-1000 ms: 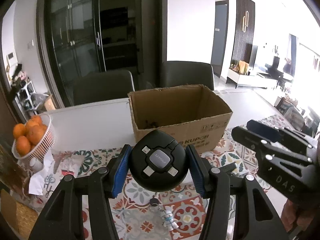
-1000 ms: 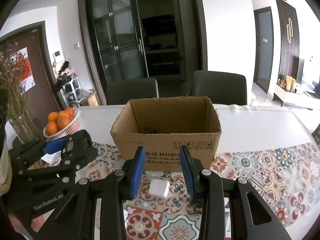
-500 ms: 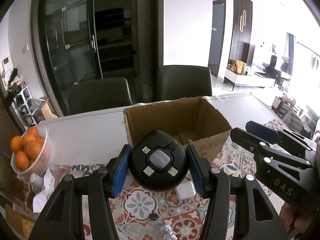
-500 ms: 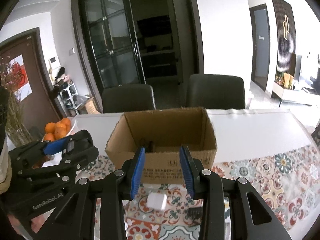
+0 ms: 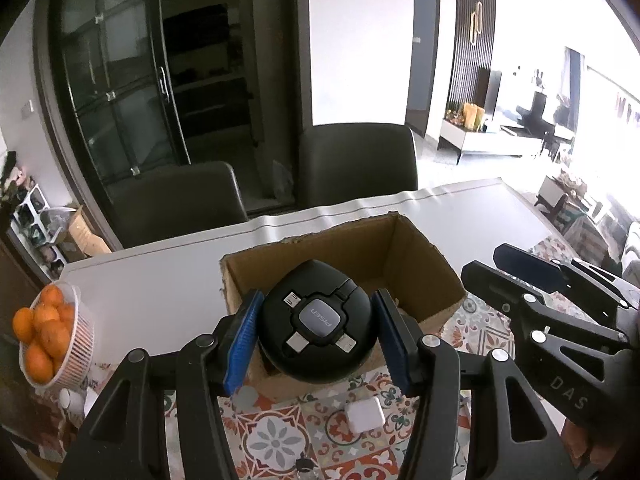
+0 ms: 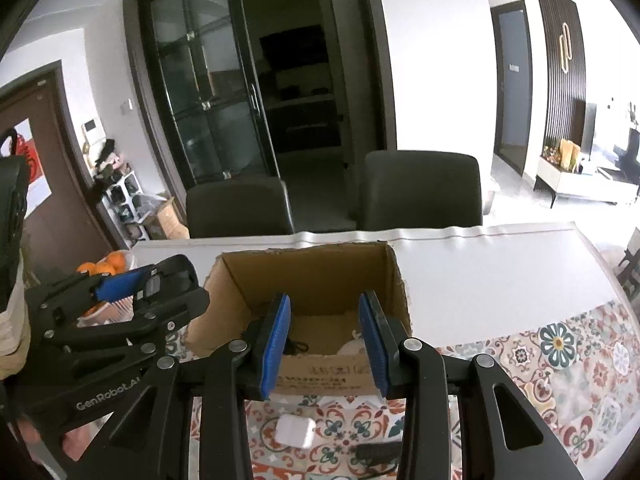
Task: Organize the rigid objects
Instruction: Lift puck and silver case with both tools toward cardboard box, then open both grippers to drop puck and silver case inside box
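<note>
The cardboard box (image 6: pixel 316 280) has a black cord and something white inside. My left gripper (image 5: pixel 318 336) squeezes the round black charger (image 5: pixel 320 328) over it. My right gripper (image 6: pixel 324 340) is closed, empty.

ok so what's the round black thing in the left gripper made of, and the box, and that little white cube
Round black gadget: looks like hard moulded plastic, smooth semi-gloss shell with a grey centre badge and metal-looking plug tips. Cardboard box: plain brown corrugated card, matte, with ragged torn top edges and printed marks on the front. White cube: probably glossy plastic, rounded corners and a soft sheen; too small to say more.
</note>
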`<state>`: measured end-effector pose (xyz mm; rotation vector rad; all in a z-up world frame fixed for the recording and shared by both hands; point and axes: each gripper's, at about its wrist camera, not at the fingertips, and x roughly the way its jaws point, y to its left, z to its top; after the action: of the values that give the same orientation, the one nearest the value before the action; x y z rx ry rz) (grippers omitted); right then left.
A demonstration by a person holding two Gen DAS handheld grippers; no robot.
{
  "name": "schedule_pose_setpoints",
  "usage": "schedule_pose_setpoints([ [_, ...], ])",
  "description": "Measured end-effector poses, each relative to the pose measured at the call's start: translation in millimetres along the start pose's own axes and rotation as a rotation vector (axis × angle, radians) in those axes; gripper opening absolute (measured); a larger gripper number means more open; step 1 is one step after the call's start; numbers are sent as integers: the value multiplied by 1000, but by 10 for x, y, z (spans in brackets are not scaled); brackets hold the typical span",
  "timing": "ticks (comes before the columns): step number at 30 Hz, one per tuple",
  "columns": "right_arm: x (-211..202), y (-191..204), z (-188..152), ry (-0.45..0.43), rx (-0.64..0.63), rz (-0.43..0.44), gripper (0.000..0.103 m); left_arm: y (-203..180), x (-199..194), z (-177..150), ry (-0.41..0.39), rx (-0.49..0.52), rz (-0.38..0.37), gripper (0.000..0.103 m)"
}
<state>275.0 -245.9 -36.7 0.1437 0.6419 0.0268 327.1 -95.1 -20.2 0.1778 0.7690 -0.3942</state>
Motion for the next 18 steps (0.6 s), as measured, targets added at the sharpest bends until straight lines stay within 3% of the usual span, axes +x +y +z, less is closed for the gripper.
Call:
schedule_pose_setpoints([
  [18,567,-249,269,182,33,-25,37,38,762,253,253,-93,-48,55],
])
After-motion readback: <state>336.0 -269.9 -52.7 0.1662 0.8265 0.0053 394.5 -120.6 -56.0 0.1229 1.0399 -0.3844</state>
